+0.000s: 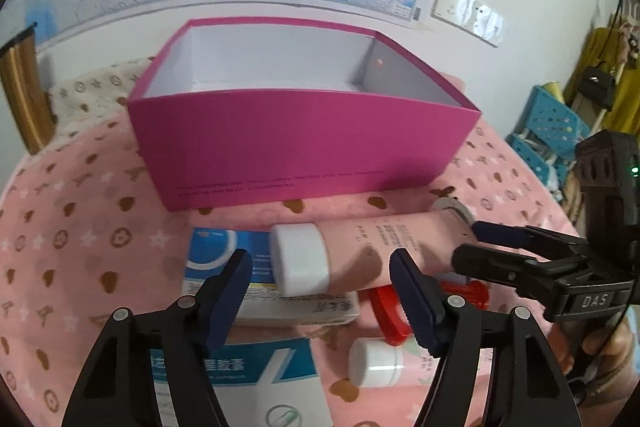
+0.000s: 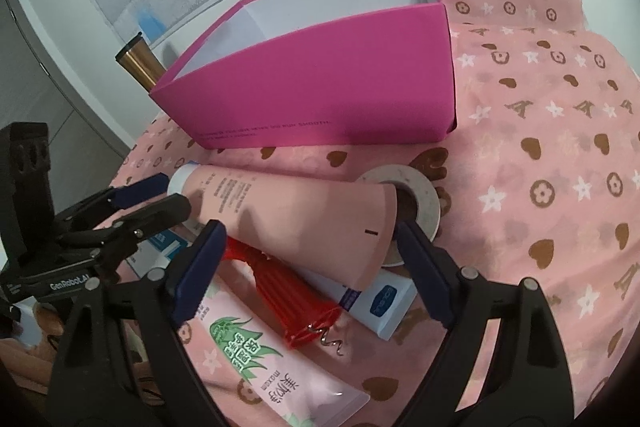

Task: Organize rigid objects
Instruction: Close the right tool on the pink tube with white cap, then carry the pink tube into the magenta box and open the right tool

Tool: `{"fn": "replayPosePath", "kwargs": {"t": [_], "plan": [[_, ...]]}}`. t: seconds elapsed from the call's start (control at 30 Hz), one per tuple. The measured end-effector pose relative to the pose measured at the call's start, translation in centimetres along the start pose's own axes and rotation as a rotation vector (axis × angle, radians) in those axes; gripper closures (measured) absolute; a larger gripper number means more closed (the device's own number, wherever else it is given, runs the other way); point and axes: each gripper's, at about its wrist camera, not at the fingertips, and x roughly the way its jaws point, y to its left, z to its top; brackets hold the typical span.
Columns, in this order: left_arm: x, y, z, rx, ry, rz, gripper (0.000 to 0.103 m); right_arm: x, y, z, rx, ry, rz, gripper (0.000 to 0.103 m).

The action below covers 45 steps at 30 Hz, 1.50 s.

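While both grippers hover with fingers spread, the left gripper (image 1: 320,291) and right gripper (image 2: 308,259) flank the pink tube (image 2: 288,215) lying before the magenta box (image 1: 304,143).

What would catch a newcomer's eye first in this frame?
The open magenta box dominates, standing at the back of the pink patterned cloth with its white inside showing. In front of it a pink tube with a white cap lies across a heap of smaller items, among them a red corkscrew and a roll of tape. Both grippers, left and right, reach toward that tube with jaws open.
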Motion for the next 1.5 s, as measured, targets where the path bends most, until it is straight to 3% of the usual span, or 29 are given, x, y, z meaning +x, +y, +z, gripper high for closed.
{"fn": "replayPosePath", "kwargs": {"t": [0.1, 0.3, 0.43, 0.67, 1.1, 1.5], "plan": [[0.4, 0.3, 0.1, -0.027, 0.021, -0.056, 0.036, 0.0, -0.1, 0.0, 0.003, 0.007, 0.015, 0.015], [0.5, 0.1, 0.2, -0.012, 0.027, -0.046, 0.039, -0.1, 0.0, 0.1, -0.002, 0.008, 0.005, 0.018], [0.6, 0.0, 0.2, -0.003, 0.035, -0.036, 0.039, -0.3, -0.2, 0.1, 0.004, -0.004, -0.005, 0.026], [0.1, -0.2, 0.3, 0.008, 0.026, -0.026, 0.039, -1.0, 0.2, 0.3, -0.023, -0.022, -0.02, 0.028], [-2.6, -1.2, 1.9, 0.037, -0.049, -0.057, 0.038, -3.5, 1.6, 1.8, -0.098, -0.084, -0.047, 0.028], [-5.3, -2.2, 6.8, 0.093, -0.179, -0.056, 0.037, -7.4, 3.3, 6.6, -0.194, -0.224, -0.048, 0.028]]}}
